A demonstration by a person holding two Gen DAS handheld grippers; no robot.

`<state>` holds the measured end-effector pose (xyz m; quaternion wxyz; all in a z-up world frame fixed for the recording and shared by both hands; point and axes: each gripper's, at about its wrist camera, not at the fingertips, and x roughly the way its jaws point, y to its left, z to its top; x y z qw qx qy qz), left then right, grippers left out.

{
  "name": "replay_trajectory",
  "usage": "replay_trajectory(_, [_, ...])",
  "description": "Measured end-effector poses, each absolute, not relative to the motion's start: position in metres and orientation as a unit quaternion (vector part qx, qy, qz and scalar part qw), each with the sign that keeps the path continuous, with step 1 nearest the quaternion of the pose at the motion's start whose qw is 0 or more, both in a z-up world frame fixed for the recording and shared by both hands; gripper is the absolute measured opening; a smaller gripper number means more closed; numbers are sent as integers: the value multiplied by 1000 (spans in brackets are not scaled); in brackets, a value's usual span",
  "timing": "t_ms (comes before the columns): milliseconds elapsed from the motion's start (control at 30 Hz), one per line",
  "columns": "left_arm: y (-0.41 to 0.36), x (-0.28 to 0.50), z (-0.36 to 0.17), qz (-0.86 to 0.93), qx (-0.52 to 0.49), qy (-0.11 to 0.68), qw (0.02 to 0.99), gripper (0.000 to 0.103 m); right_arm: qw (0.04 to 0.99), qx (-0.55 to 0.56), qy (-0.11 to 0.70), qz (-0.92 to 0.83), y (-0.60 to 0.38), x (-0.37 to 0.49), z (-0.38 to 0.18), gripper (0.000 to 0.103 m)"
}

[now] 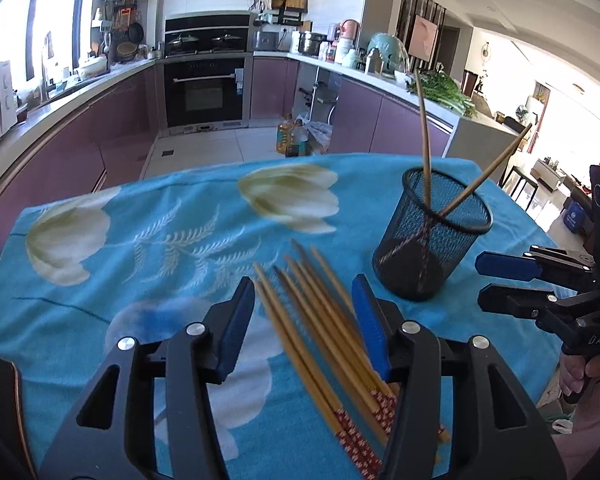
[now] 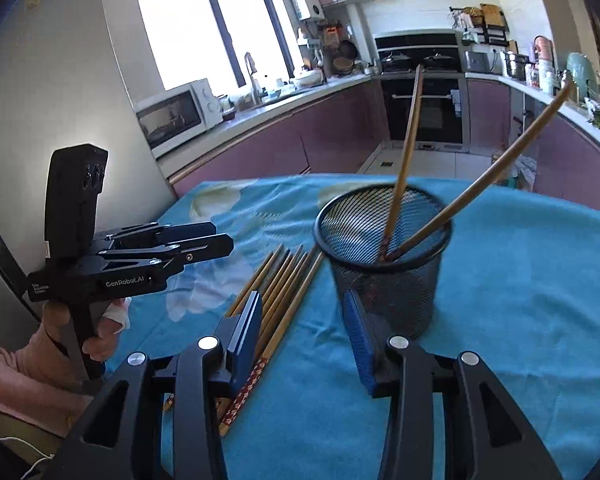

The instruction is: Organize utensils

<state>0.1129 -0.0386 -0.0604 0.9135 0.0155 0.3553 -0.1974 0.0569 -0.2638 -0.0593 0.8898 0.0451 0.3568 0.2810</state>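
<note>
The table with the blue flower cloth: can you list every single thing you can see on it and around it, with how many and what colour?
Mesh cup: one, black, upright on the cloth.
Chopsticks in the cup: two, tan, leaning out of the cup.
Loose chopsticks: a bundle, about seven, tan with red patterned ends, lying on the cloth beside the cup.
Tablecloth: one, blue with white flowers, covering the table.
Microwave: one, white, on the counter by the window.
Oven: one, black, built into the purple cabinets.
Left gripper: black with blue pads, open above the loose chopsticks.
Right gripper: black with blue pads, open between bundle and cup.
</note>
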Motion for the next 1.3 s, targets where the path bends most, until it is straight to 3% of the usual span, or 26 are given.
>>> replay_trajectory(267, [-30, 101, -91, -195, 5, 395, 898, 50, 884, 33, 384, 264, -240, 63, -78, 40])
replay_trajectory(700, [-38, 101, -88, -209, -8, 390, 897, 50, 940, 119, 275, 160, -345, 70, -19, 39])
replay_trajectory(800, [-39, 102, -86, -207, -10, 390, 897, 50, 942, 120, 270, 161, -348, 86, -17, 31])
replay_trajectory(933, [-38, 102, -86, -203, -10, 390, 898, 50, 936, 120, 276, 184, -353, 98, -16, 2])
replay_trajectory(1100, [-37, 106, -89, -203, -16, 394, 896, 50, 931, 111, 293, 188, -346, 107, -11, 3])
replay_trajectory(1200, [-39, 105, -89, -206, -14, 392, 896, 50, 929, 114, 293, 196, -345, 96, -14, 9])
replay_trajectory(1300, [-39, 105, -89, -209, -14, 392, 896, 50, 932, 110, 290, 186, -347, 85, -19, 25])
